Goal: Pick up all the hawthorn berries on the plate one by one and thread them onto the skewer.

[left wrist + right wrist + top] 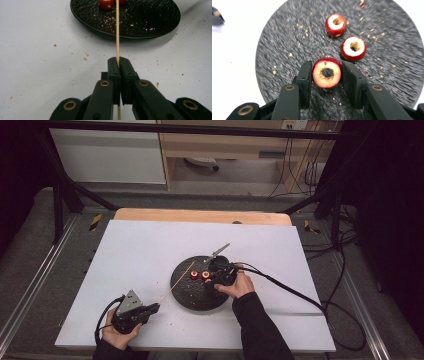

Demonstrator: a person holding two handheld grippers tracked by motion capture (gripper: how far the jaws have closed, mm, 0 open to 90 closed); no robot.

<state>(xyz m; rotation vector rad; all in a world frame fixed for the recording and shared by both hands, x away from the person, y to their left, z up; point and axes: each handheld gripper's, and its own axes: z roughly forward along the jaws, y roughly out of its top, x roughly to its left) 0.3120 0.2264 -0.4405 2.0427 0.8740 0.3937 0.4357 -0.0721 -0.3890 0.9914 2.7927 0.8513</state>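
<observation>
Red cored fruit (327,73) clamped in right gripper (327,75)

The high view is dim and grainy, its corners sinking into black around the pale white bench (150,255). The right gripper view is overexposed and smeared with blur across the round black textured plate (287,32). The left gripper view is sharp nearby, with soft shadow under the plate's rim.

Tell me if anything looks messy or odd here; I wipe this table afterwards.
Small reddish and pale crumbs are scattered over the white table and the black plate. The three red fruit pieces are hollowed through the middle, cored rather than damaged. Nothing else stands out.
</observation>
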